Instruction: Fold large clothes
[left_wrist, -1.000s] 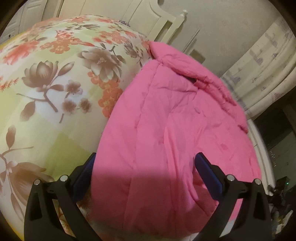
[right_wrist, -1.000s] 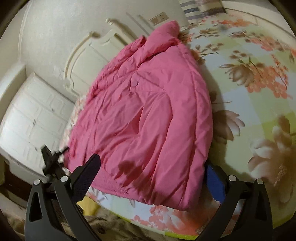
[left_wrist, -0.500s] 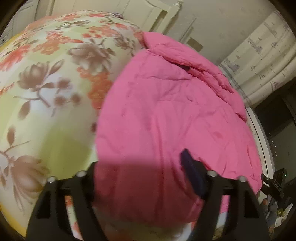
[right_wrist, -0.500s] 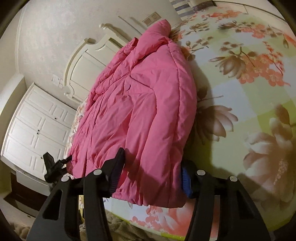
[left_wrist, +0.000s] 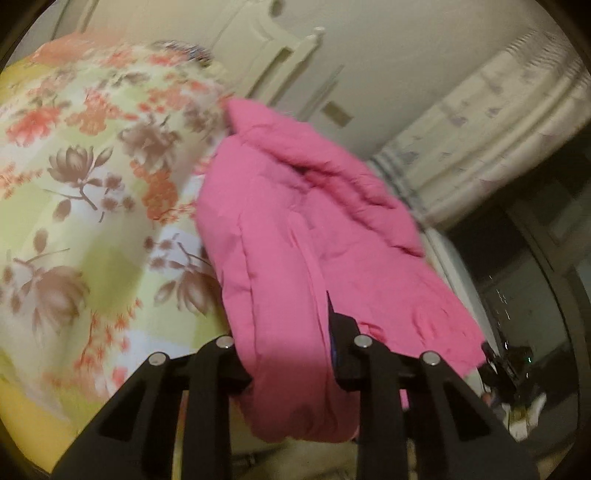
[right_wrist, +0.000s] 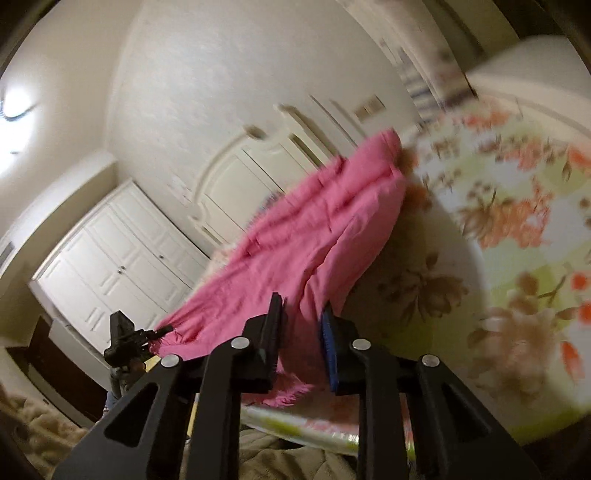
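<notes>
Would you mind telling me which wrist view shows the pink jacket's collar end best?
The left wrist view: the pink jacket fills it, its folded collar clear. The right wrist view shows it stretched edge-on and blurred.

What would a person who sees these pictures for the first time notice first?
A bright pink padded jacket dominates both views, lying across the bed's floral green and orange cover. Each black claw is shut on its near hem: the left claw and the right claw. Behind stand a white panelled wardrobe and a white carved headboard.
</notes>
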